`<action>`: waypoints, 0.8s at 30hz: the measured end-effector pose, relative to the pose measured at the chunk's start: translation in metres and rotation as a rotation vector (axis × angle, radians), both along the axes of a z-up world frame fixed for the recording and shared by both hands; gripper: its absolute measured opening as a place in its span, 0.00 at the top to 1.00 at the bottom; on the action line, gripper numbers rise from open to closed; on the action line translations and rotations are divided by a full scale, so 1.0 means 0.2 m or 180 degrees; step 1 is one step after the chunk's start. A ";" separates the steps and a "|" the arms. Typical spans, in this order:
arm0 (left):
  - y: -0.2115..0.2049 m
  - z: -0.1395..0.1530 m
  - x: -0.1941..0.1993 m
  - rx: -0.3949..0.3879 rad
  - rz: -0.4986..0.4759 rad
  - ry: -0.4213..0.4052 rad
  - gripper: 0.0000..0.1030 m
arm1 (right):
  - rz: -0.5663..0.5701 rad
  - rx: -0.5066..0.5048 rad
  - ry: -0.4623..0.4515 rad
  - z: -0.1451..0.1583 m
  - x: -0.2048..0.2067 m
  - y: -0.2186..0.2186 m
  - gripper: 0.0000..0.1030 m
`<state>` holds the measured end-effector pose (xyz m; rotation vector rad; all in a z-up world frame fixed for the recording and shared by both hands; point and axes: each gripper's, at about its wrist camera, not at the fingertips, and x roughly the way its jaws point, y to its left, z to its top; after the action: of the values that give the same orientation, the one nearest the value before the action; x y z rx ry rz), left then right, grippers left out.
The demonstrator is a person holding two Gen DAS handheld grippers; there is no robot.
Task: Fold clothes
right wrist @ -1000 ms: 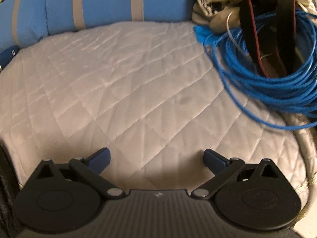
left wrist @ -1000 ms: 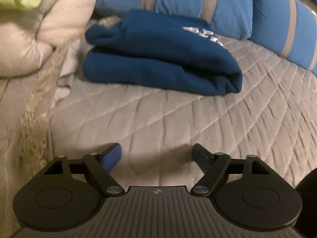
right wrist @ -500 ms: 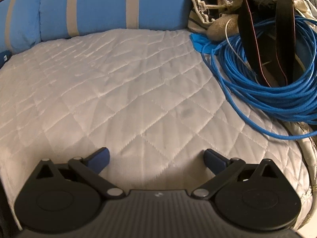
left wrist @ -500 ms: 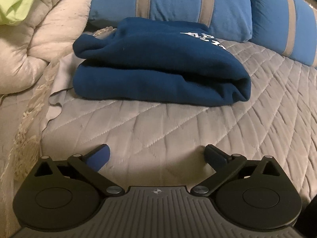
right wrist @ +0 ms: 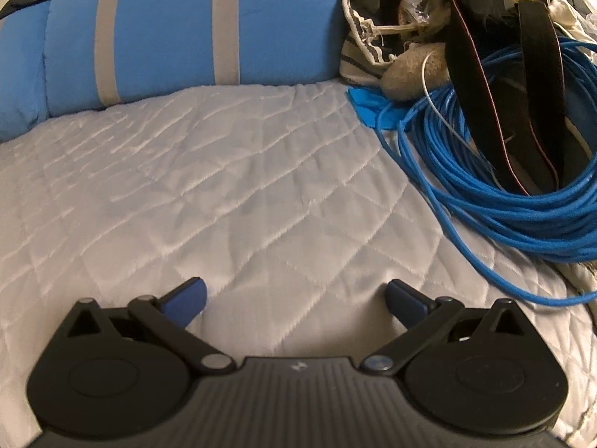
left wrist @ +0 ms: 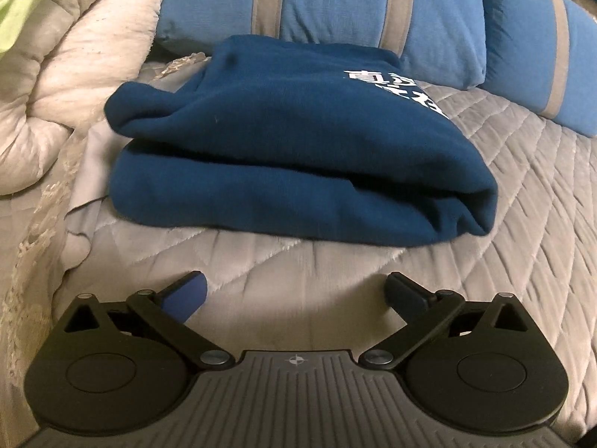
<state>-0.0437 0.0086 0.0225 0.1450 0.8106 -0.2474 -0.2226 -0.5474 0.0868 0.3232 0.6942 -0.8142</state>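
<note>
A dark blue sweatshirt (left wrist: 298,142) with white lettering lies folded on the grey quilted bed cover (left wrist: 522,231), in front of the pillows in the left wrist view. My left gripper (left wrist: 296,291) is open and empty, just short of the sweatshirt's near fold and low over the cover. My right gripper (right wrist: 294,296) is open and empty over bare white quilted cover (right wrist: 224,194). The sweatshirt does not show in the right wrist view.
Blue pillows with grey stripes (left wrist: 335,7) line the back and also show in the right wrist view (right wrist: 168,30). A cream comforter (left wrist: 63,86) is bunched at the left. A coil of blue cable (right wrist: 503,194), black straps (right wrist: 470,86) and a bag (right wrist: 369,37) lie at the right.
My left gripper has moved closer to the folded sweatshirt and its jaws have spread wider. My right gripper has shifted slightly, bringing the cable coil and pillow closer in view.
</note>
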 end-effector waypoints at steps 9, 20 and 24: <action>-0.03 -0.02 0.10 -0.0019 0.0037 -0.0065 0.00 | -0.0011 -0.0055 -0.0083 -0.01 0.08 -0.09 0.00; -0.03 -0.09 0.07 -0.0185 0.0096 -0.0538 0.00 | -0.0014 -0.0174 -0.0202 -0.04 0.10 -0.10 0.01; -0.03 -0.10 0.05 -0.0221 0.0113 -0.0638 0.00 | -0.0026 -0.0296 -0.0289 -0.06 0.08 -0.08 0.01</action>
<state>-0.0334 0.0029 0.0033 0.0883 0.6041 -0.2233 -0.2067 -0.5635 0.0741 0.2773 0.5687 -0.8318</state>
